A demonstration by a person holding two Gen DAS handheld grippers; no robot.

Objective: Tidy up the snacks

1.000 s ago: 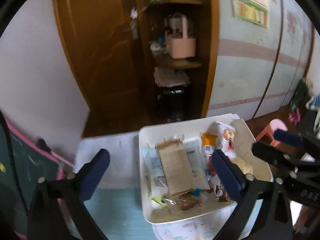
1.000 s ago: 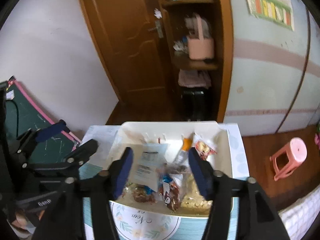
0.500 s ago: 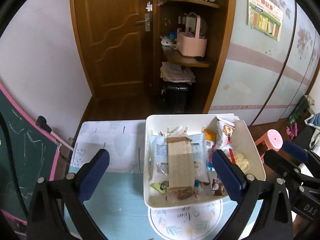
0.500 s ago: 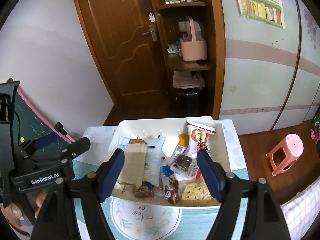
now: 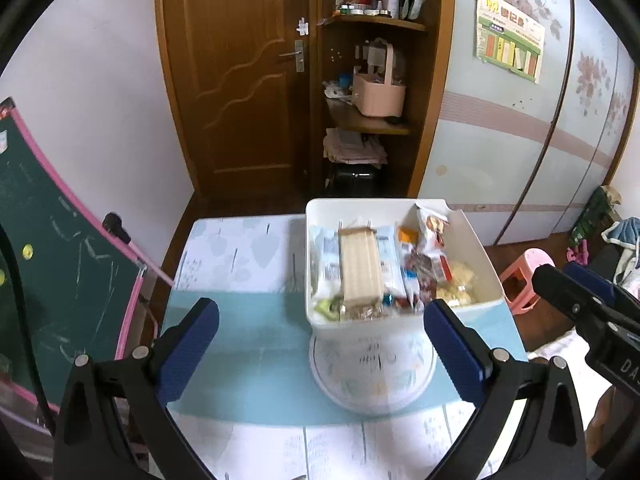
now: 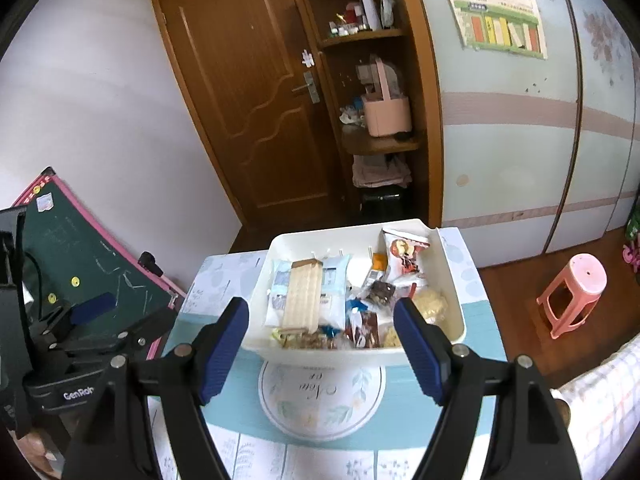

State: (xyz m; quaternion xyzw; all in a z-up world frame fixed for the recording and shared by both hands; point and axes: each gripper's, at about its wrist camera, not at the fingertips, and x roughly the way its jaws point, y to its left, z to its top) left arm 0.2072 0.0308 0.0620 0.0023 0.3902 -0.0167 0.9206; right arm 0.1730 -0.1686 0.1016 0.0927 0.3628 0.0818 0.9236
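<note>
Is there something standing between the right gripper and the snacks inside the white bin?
Nothing visible does. The right gripper is open and empty, above the table, and the snacks lie uncovered in the open-topped white bin just ahead.

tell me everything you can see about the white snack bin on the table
The white snack bin is a rectangular, smooth plastic-looking tub with rounded corners and sloping walls. It stands upright on the table, at its far side, its near edge overlapping a round floral mat. It is packed with snacks: a long tan packet lying on pale blue packets at its left, and mixed wrappers at its right. Neither claw touches it.
</note>
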